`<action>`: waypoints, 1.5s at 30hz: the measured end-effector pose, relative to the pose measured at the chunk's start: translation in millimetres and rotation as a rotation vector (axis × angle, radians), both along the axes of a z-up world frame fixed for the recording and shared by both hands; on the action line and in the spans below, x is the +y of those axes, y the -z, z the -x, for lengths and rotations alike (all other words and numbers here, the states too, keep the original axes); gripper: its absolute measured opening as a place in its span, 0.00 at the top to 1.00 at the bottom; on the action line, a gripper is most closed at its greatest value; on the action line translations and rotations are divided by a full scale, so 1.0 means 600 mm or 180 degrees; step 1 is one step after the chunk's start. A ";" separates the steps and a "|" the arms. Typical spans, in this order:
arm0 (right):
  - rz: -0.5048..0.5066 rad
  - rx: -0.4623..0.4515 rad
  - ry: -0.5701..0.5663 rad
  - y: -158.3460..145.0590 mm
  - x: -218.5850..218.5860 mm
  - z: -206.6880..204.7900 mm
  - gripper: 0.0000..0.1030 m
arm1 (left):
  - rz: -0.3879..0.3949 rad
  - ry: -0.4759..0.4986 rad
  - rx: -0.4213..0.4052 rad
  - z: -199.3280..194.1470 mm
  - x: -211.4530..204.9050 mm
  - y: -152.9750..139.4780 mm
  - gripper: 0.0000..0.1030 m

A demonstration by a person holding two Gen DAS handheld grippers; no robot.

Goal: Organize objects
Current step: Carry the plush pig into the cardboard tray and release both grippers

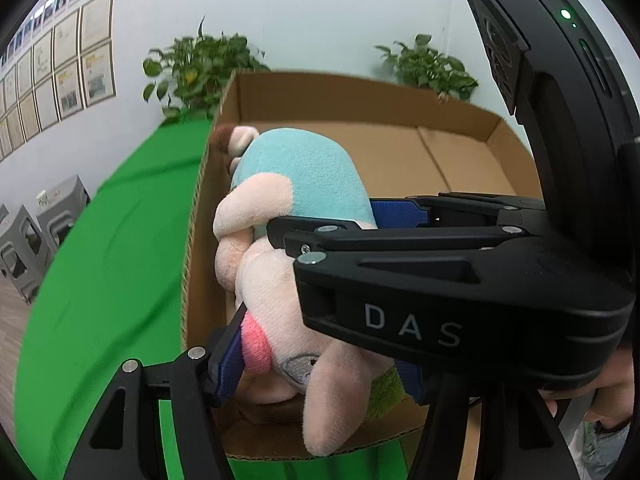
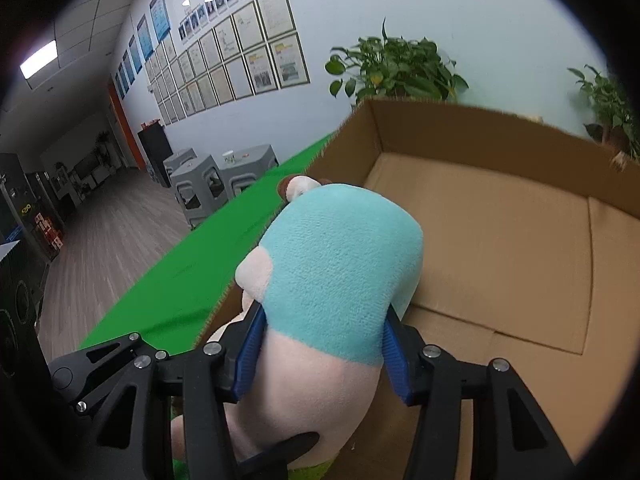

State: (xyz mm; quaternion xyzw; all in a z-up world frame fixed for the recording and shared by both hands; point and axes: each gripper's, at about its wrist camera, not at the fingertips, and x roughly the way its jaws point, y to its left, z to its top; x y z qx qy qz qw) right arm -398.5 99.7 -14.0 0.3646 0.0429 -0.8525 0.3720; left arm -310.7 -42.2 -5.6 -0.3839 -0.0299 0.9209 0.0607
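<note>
A: Green table cover (image 2: 168,280) under everything, white wall behind. Nearest item?

B: Item one: left gripper (image 1: 320,364), blue pads clenched on the head end of a plush toy (image 1: 288,208), pink and pale blue, by its pink snout.

A: Next?

B: Item two: right gripper (image 2: 320,356), jaws clamped on the toy's body where blue meets pink. Toy sits over the near left corner of the cardboard box (image 2: 500,240); whether it touches the floor, hard to say.

A: Farthest?

B: Potted plants (image 2: 392,68), framed papers (image 2: 240,64), grey stools (image 2: 208,184).
</note>
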 end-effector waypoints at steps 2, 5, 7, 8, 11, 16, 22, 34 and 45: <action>-0.0054 0.0057 -0.0038 0.008 -0.004 -0.009 0.50 | -0.0051 -0.0027 -0.0031 0.003 -0.007 0.017 0.39; -0.0097 0.0124 -0.0065 0.004 -0.007 -0.017 0.50 | -0.0095 -0.0047 -0.0050 -0.014 -0.020 0.032 0.39; -0.0122 0.0143 -0.0074 0.003 -0.007 -0.018 0.50 | -0.0050 -0.0026 -0.0043 -0.022 -0.022 0.028 0.38; -0.0157 0.0162 -0.0085 0.003 -0.007 -0.023 0.50 | -0.0034 -0.0018 -0.0027 -0.035 -0.020 0.024 0.39; -0.0239 0.0226 -0.0192 0.003 -0.016 -0.039 0.49 | -0.0015 -0.0075 0.0044 -0.059 -0.037 0.011 0.40; -0.0322 0.0213 -0.0129 0.006 -0.028 -0.040 0.45 | 0.0127 -0.0193 0.0077 -0.089 -0.058 0.009 0.40; -0.0246 0.0097 0.0058 0.004 -0.023 -0.031 0.30 | 0.0057 -0.0329 0.0062 -0.105 -0.085 0.011 0.40; 0.0038 0.0015 0.0576 -0.063 0.088 -0.083 0.00 | 0.0361 -0.0520 0.0407 -0.214 -0.061 -0.034 0.16; -0.0044 0.0470 0.1346 -0.070 0.258 -0.277 0.01 | 0.0316 -0.0412 0.0812 -0.358 0.034 -0.101 0.00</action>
